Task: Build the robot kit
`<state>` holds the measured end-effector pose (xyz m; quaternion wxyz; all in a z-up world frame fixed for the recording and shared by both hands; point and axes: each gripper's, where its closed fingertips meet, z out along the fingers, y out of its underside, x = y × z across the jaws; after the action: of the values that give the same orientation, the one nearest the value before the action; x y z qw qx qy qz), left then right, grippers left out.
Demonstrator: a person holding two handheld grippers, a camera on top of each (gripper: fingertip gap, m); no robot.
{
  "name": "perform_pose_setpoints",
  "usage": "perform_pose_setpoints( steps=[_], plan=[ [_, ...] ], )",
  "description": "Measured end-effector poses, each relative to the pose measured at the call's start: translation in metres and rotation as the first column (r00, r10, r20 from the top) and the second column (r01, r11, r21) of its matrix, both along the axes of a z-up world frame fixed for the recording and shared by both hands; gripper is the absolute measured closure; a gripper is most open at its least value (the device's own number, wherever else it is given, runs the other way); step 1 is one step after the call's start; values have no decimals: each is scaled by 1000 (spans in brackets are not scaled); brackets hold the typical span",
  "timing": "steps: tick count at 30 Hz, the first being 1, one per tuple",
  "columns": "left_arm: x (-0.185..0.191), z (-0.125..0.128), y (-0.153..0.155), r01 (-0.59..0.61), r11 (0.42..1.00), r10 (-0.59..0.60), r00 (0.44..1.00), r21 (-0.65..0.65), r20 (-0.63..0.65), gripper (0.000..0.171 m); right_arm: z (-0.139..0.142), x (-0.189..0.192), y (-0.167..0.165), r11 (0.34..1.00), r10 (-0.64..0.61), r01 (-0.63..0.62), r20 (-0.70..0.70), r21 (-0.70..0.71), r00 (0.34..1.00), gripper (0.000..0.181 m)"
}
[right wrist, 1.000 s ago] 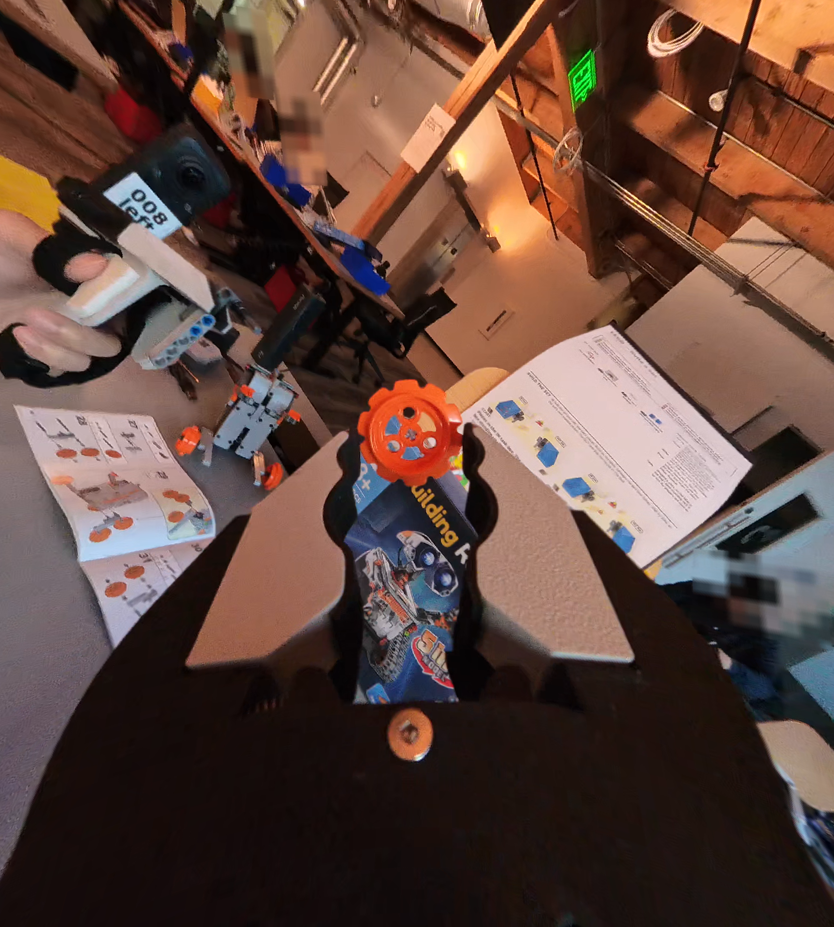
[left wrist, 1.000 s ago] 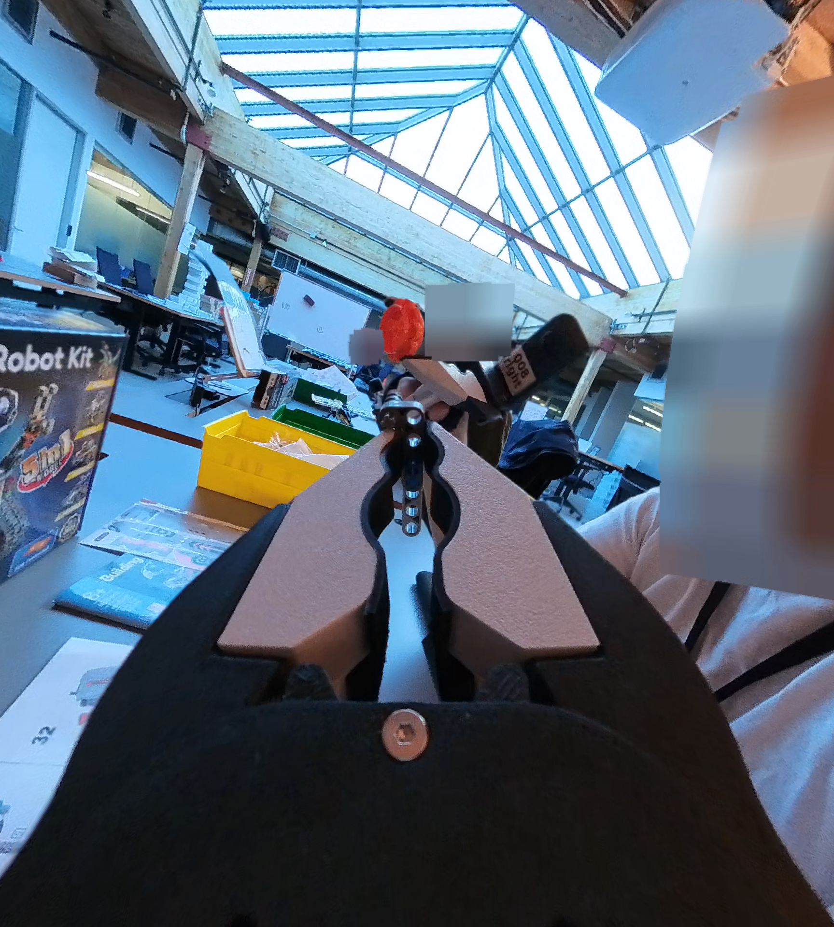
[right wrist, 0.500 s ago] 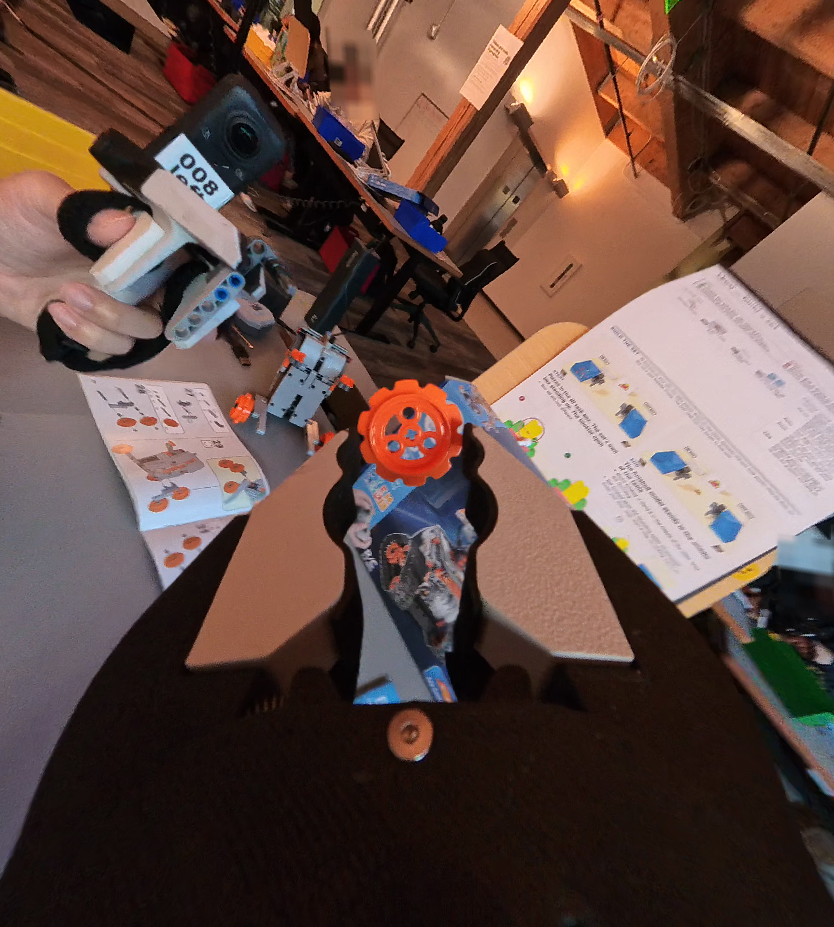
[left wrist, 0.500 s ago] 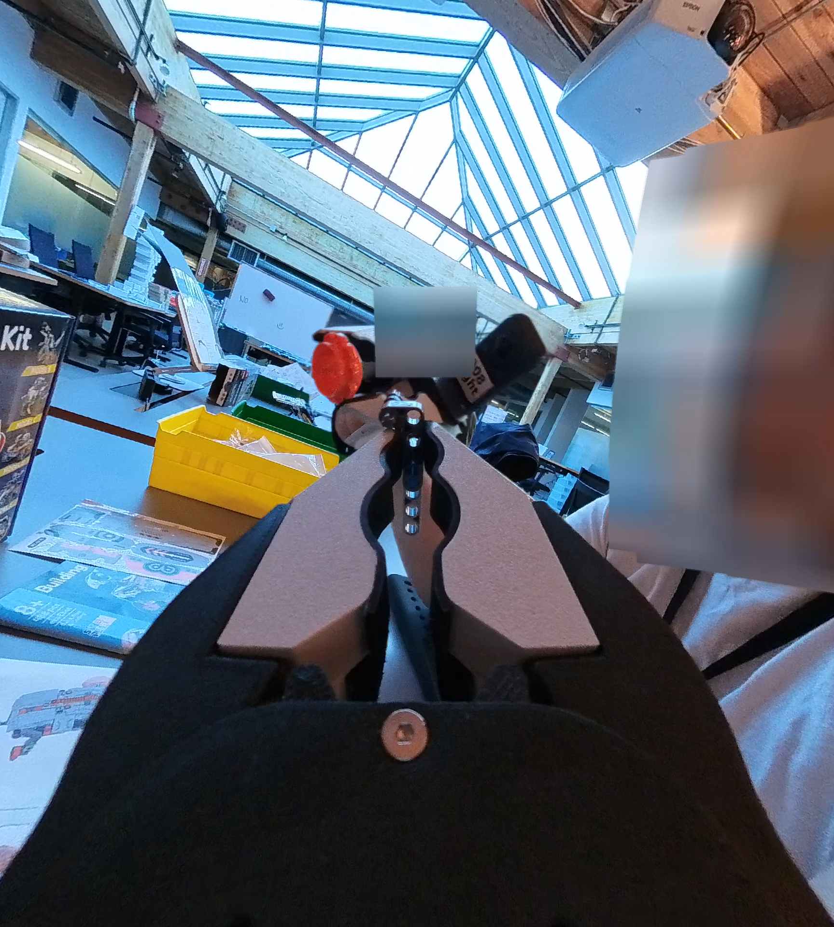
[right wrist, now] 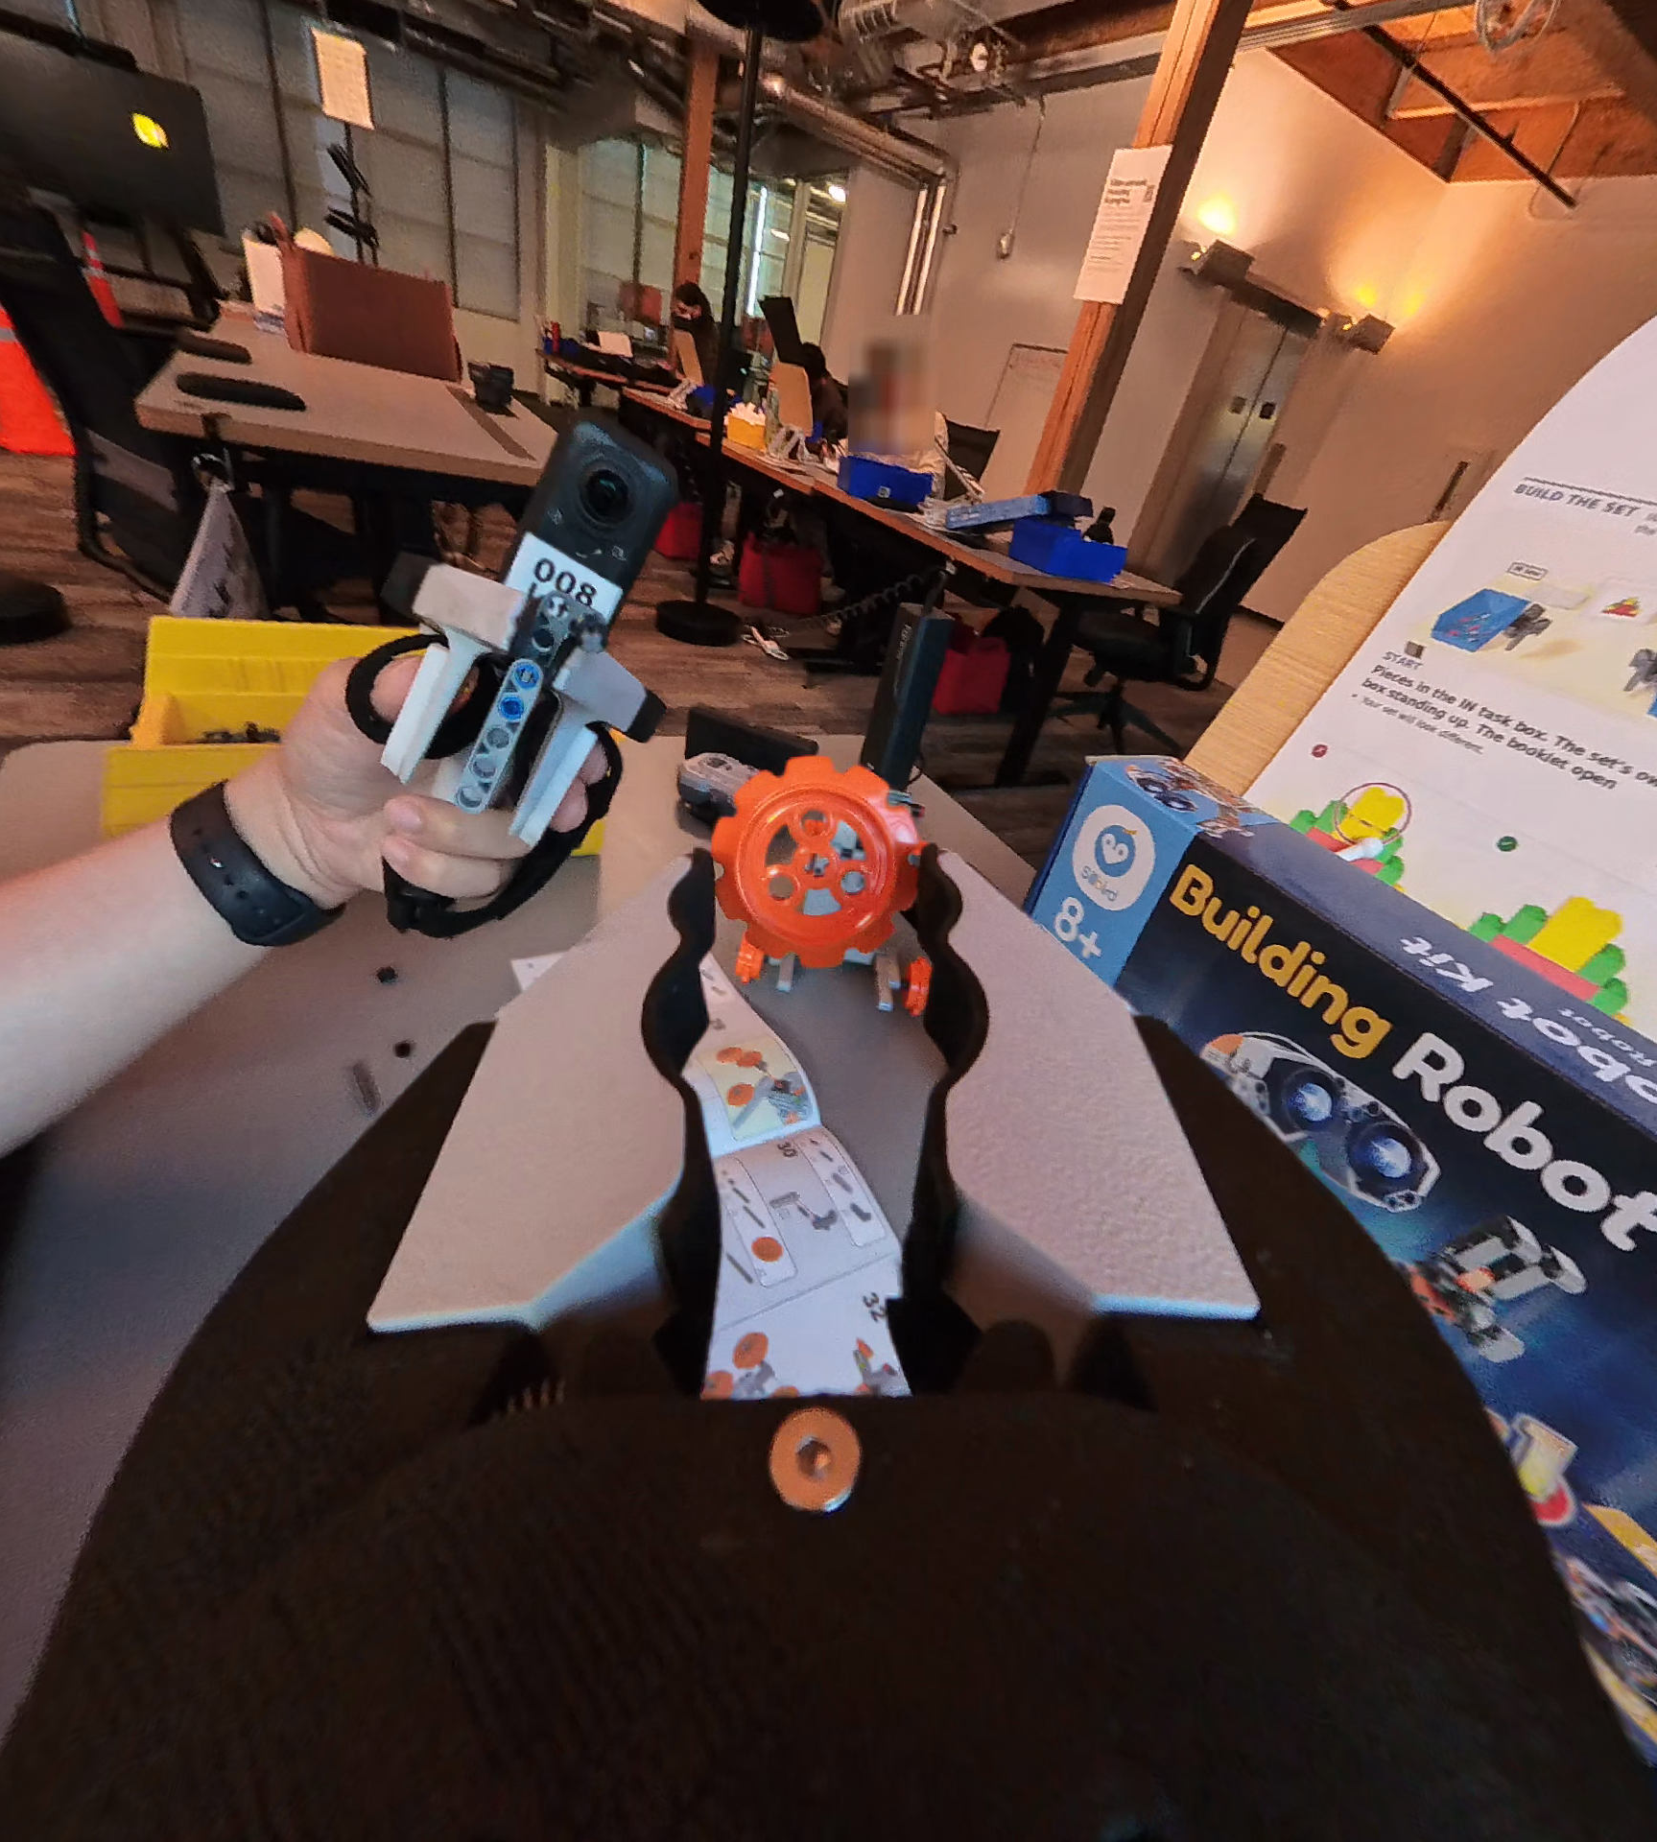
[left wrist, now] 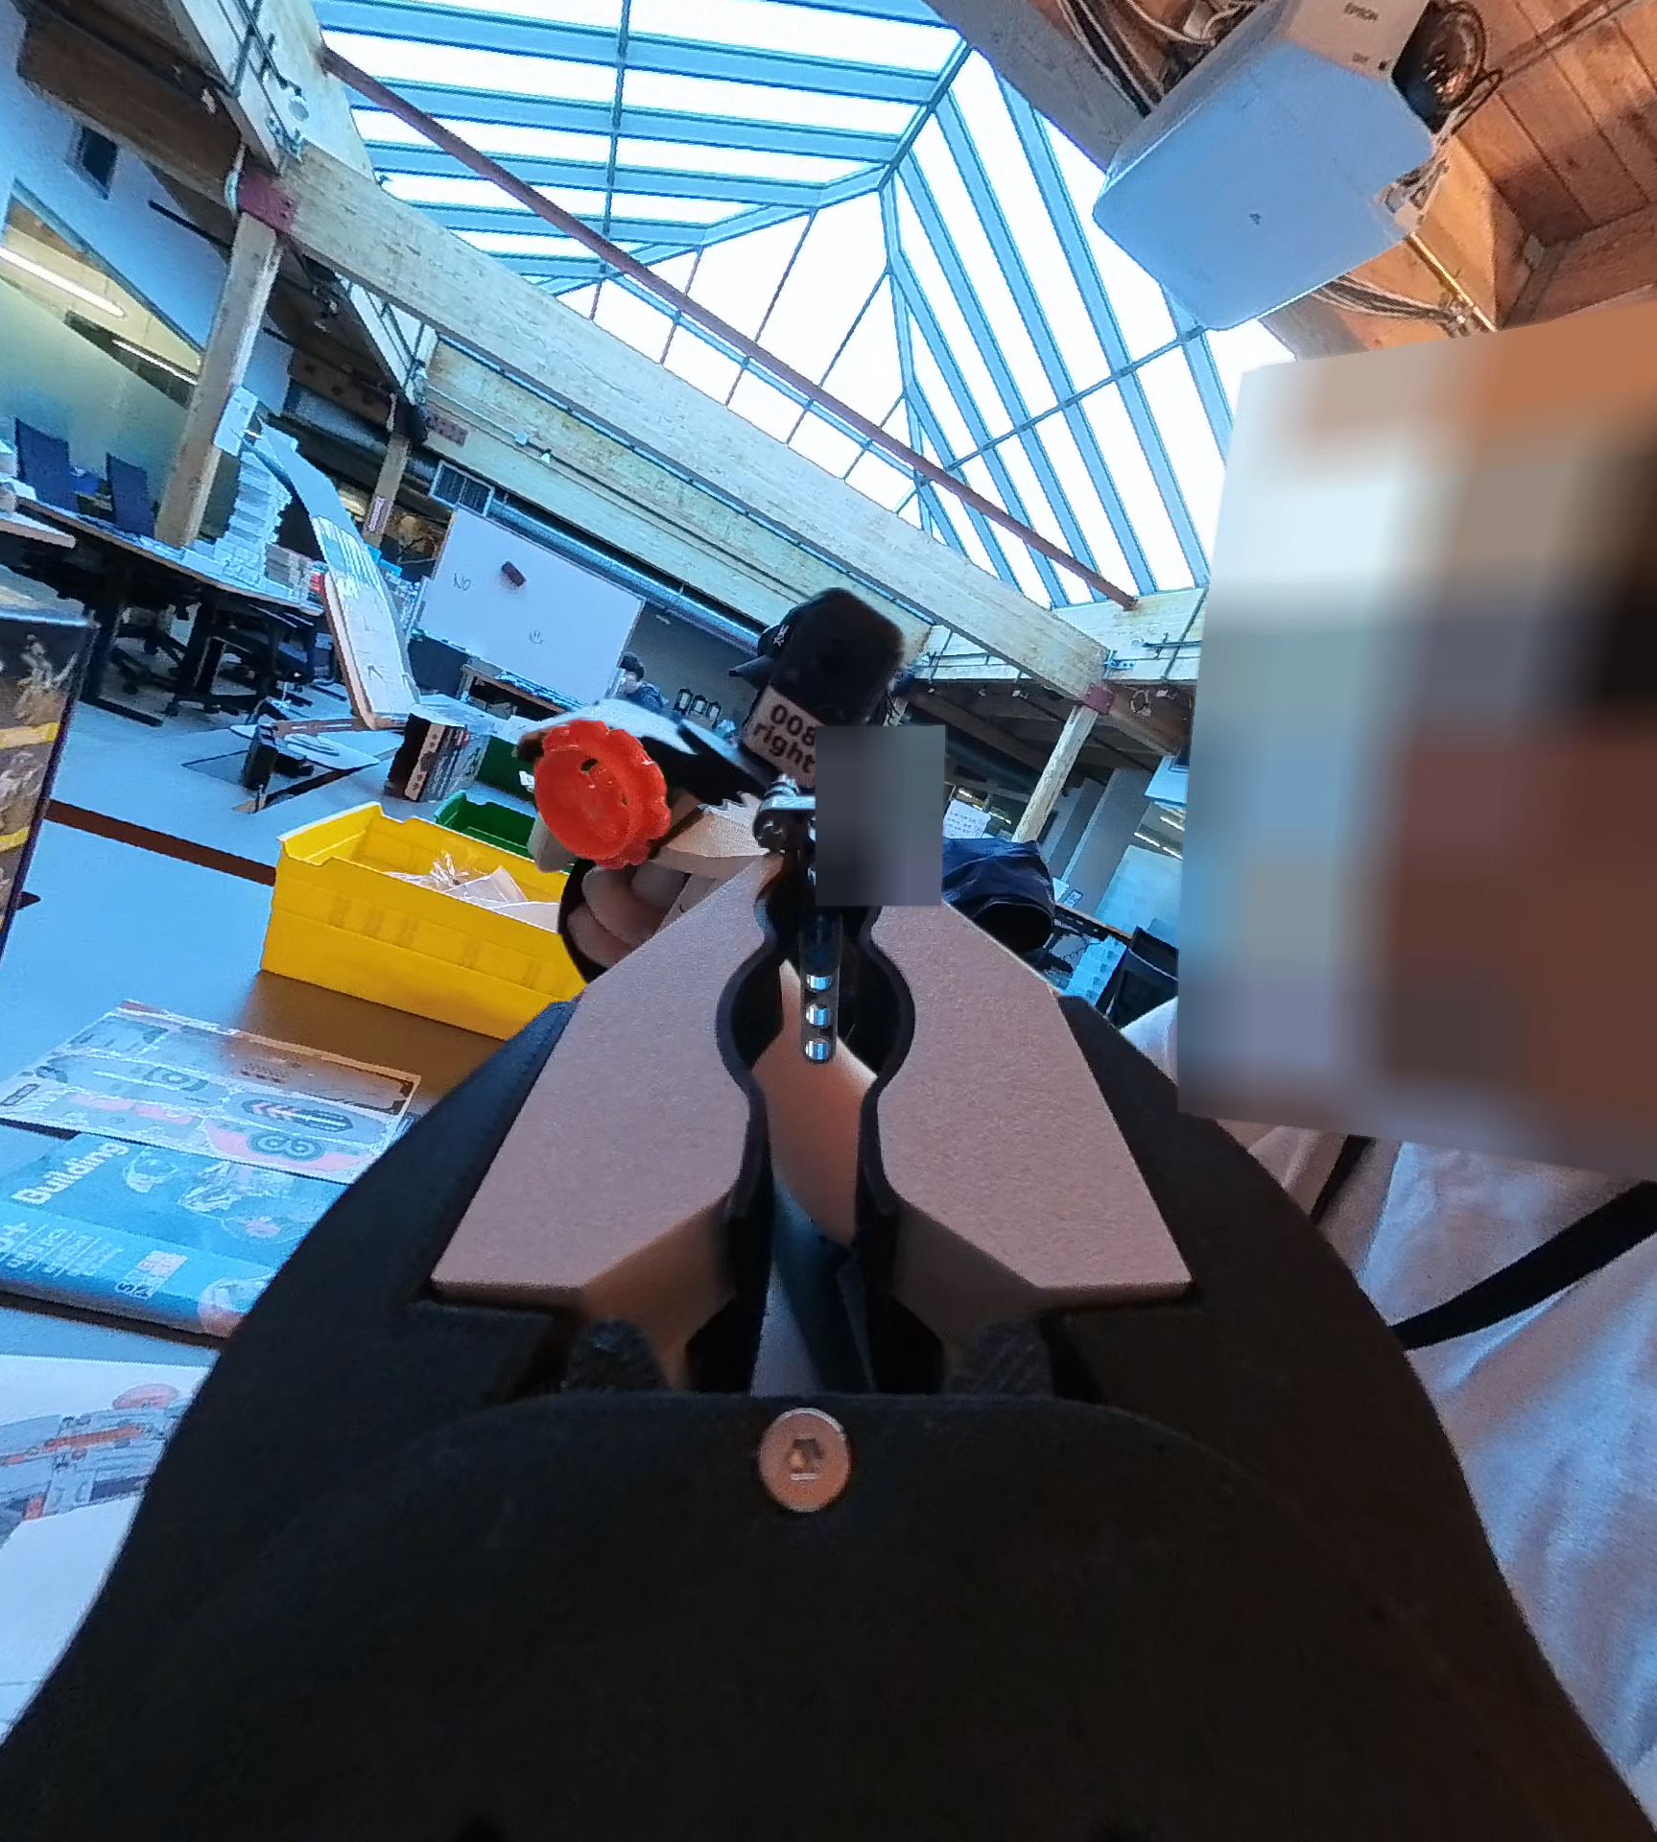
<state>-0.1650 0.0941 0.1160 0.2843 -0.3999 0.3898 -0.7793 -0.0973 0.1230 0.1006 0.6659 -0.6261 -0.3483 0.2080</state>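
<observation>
The grey counter (right wrist: 206, 1146) carries a dark blue kit box (right wrist: 1462, 1176) at the right, a yellow bin (right wrist: 206, 698) at the far left, an open instruction booklet (right wrist: 784, 1196) and a small grey-and-orange model (right wrist: 834, 972) beyond it. The left tongs (right wrist: 495, 743), raised in a hand (right wrist: 346, 787), are clamped on a grey holed beam (right wrist: 500, 728); it looks stiff and light, best pinched across its flat sides. The right tongs (right wrist: 814, 882) are closed on an orange toothed wheel (right wrist: 814, 862), gripped by its rim: hard plastic, likely light, its teeth resisting slip.
</observation>
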Motion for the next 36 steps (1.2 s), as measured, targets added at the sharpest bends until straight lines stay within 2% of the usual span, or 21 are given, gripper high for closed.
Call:
perform_pose_setpoints(
  steps=[7,12,19,25,29,36],
  plan=[
    [6,2,0,-15,1000,15,1000,10,-20,168,16,12,-3,999,49,-49,-165,5,985,142],
    [21,3,-4,-36,999,37,997,18,-64,168,13,22,4,1000,31,-29,-195,10,980,142],
    [26,15,-12,-43,999,44,998,30,-49,168,24,23,0,997,11,4,-183,78,983,142],
    [29,24,-12,-63,998,63,997,5,-33,168,20,25,3,993,-42,54,-114,101,993,142],
    [30,30,-10,-85,996,85,996,-8,-26,168,22,19,0,994,-17,30,-119,105,993,142],
    [33,30,-5,-116,993,115,993,-24,-38,168,26,17,-5,988,-54,62,-59,140,997,142]
  ],
)
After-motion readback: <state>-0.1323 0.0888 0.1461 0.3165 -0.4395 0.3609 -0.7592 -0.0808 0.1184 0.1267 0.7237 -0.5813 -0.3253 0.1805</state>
